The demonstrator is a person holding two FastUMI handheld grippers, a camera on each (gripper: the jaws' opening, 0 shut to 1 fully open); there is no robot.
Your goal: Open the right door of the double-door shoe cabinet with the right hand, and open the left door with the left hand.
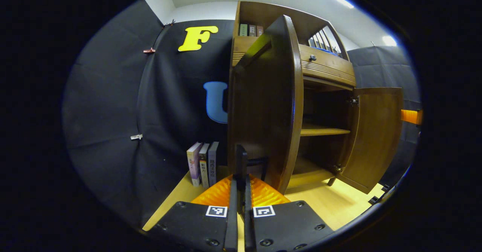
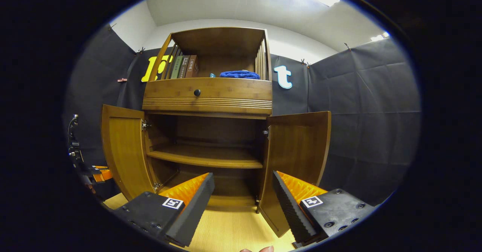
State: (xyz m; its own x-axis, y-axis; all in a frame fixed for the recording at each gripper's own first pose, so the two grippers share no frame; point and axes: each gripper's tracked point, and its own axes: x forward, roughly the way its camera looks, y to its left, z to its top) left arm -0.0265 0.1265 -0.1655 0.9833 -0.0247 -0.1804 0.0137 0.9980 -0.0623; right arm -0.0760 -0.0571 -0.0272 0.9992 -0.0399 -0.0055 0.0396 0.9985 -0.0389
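The wooden shoe cabinet (image 2: pixel 207 93) stands with both lower doors swung out. In the right gripper view the left door (image 2: pixel 124 150) and the right door (image 2: pixel 297 150) flank bare inner shelves (image 2: pixel 205 158). My right gripper (image 2: pixel 243 176) hangs open in front of the cabinet, touching nothing. In the left gripper view the left door (image 1: pixel 267 105) looms close and edge-on. My left gripper (image 1: pixel 241 178) is shut on that door's dark handle (image 1: pixel 241 156). The right door (image 1: pixel 376 135) shows farther off. Part of the left gripper (image 2: pixel 94 174) peeks out beside the left door.
Three books (image 1: pixel 203 163) stand on the wooden floor (image 2: pixel 233 229) left of the cabinet. Above the doors is a drawer with a dark knob (image 2: pixel 197 92). The top shelf holds books (image 2: pixel 184 66) and a blue cloth (image 2: pixel 239 74). Black cloth walls close in both sides.
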